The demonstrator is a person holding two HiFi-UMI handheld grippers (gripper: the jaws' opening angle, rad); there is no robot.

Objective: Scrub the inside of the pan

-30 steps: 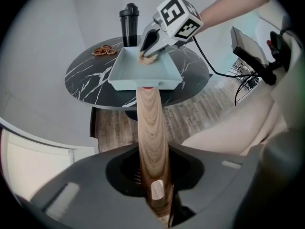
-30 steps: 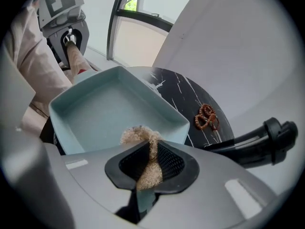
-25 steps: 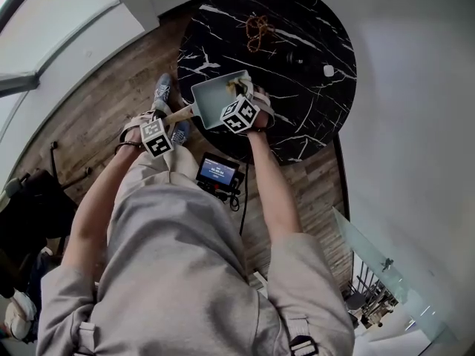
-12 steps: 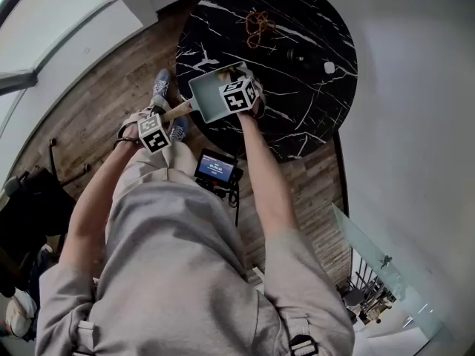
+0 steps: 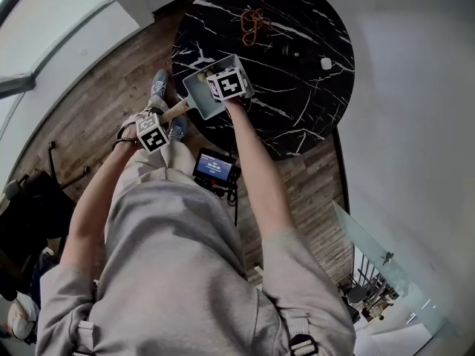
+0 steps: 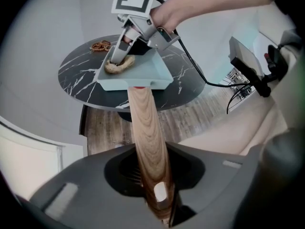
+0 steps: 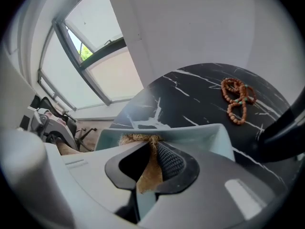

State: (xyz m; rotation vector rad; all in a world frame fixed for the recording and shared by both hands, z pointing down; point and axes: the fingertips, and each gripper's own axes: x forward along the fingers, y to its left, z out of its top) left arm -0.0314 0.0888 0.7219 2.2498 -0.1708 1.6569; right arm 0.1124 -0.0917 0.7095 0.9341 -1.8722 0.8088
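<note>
Grip is the worry on the left: the left gripper (image 6: pixel 155 175) has the wooden handle (image 6: pixel 145 123) of the pale blue pan (image 6: pixel 145 70) running between its jaws, and those jaws are easing apart. The pads look to be on the wood for now, but the hold is loosening. That handle sticks out past the rim of the round black marble table (image 6: pixel 78 75), over the plank floor, and the pan itself sits right at the table's near edge; whether it lies flat or slightly lifted I cannot tell. My read is that if the left hold slackens further while scrubbing pressure comes down, the pan can twist on its handle, skid, or tip off the edge. Moving across, the right gripper (image 6: pixel 123 55) reaches down into the pan with its jaws pressed together on a tan fibre scrubber (image 6: pixel 119 66). They pinch only a thin fold of it, and the rest drags on the pan floor near the far wall. A hard stroke could pull that fold out of the pinch, or the jaw tips could scrape the enamel. The black cable (image 6: pixel 190 63) trailing from the right gripper hangs beside the pan's right wall and might catch it. Further right, the string of beads (image 7: pixel 237 99) lies well apart, so it looks safe.
</note>
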